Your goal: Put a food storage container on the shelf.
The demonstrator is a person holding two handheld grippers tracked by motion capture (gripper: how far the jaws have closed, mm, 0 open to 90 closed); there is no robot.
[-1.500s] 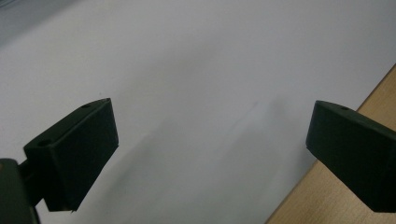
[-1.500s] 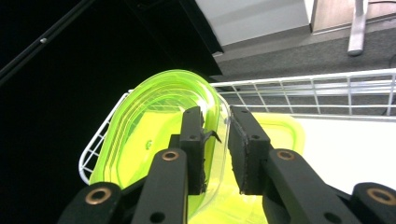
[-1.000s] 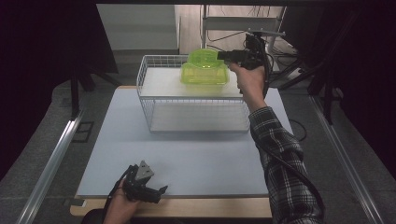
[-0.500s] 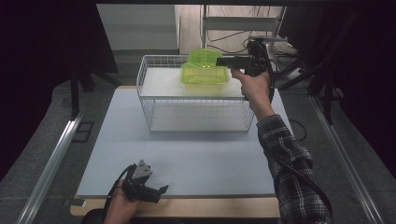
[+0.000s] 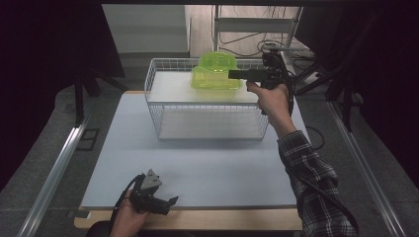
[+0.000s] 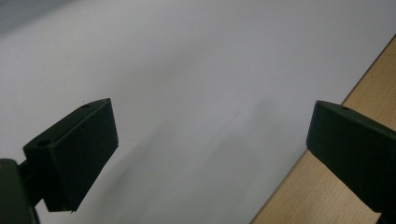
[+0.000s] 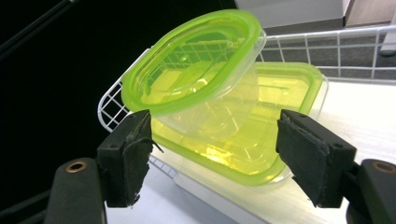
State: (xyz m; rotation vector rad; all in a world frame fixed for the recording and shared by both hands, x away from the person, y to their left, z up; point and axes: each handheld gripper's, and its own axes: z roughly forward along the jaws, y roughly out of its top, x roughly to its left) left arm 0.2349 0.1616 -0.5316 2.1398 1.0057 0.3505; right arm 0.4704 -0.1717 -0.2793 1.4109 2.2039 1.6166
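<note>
Wire basket (image 5: 207, 123): one, sitting at the table's far edge.
Green-lidded containers: two, stacked at the basket's far edge, upper (image 7: 196, 77) tilting on lower (image 7: 261, 135).
Right gripper (image 7: 212, 154): jaws gaping wide, containers lying just beyond.
Left gripper (image 6: 210, 154): gaping wide, holding nothing, hovering at near edge.

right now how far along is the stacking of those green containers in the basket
Done: two green-lidded containers sit in the wire basket, the small container tilted on the large container. In hand: right gripper open, facing them, holding nothing. Left gripper idle, open. Left: possibly levelling the top one.
</note>
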